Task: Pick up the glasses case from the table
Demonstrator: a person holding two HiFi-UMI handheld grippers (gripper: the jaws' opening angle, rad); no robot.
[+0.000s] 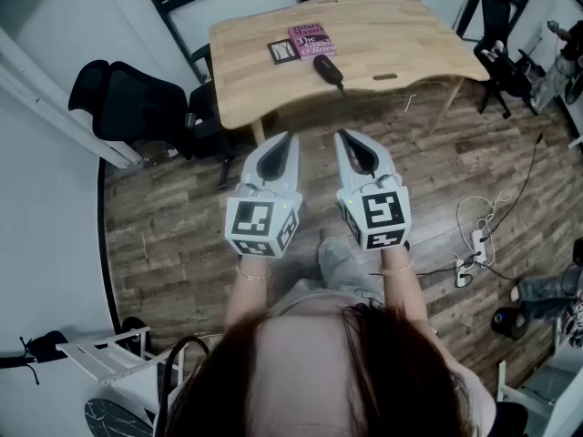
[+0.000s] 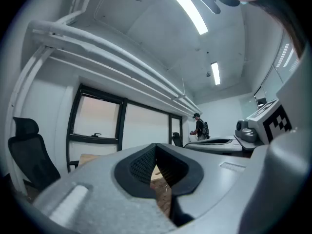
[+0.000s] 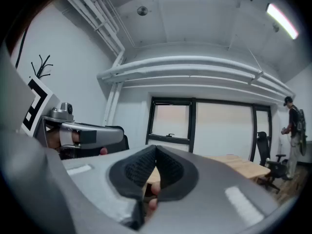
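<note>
Dark oblong glasses case (image 1: pixel 329 69) lies near the front edge of a pale wooden surface (image 1: pixel 410 35) at the far end of the scene. It sits just right of a pink paperback book (image 1: pixel 311 40) and a small dark booklet (image 1: pixel 281 51), close to the book's near corner but apart from it. The left tongs (image 1: pixel 290 138) and right tongs (image 1: pixel 342 136) are held level, side by side and well short of the surface. Each pair has its tips pressed together and grips nothing.

The pickup has not begun. The right tongs look slightly better lined up with the case. They would need to open wide before arriving, then turn to match the case's diagonal lie. Closing across its narrow width at the middle seems safest, since a rounded shell will probably slip if pinched near an end. The jaw on the left should stay clear of the book, and a straight lift would avoid dragging the case off the edge.

A brown plank floor (image 1: pixel 182 235) stretches between the person and the surface. A black office chair (image 1: pixel 127 98) stands to the left and a white power strip (image 1: pixel 475 246) trails cables at the right. A black-framed window (image 3: pixel 170 123) fills the far wall, and another person (image 3: pixel 294 130) stands at the far right.
</note>
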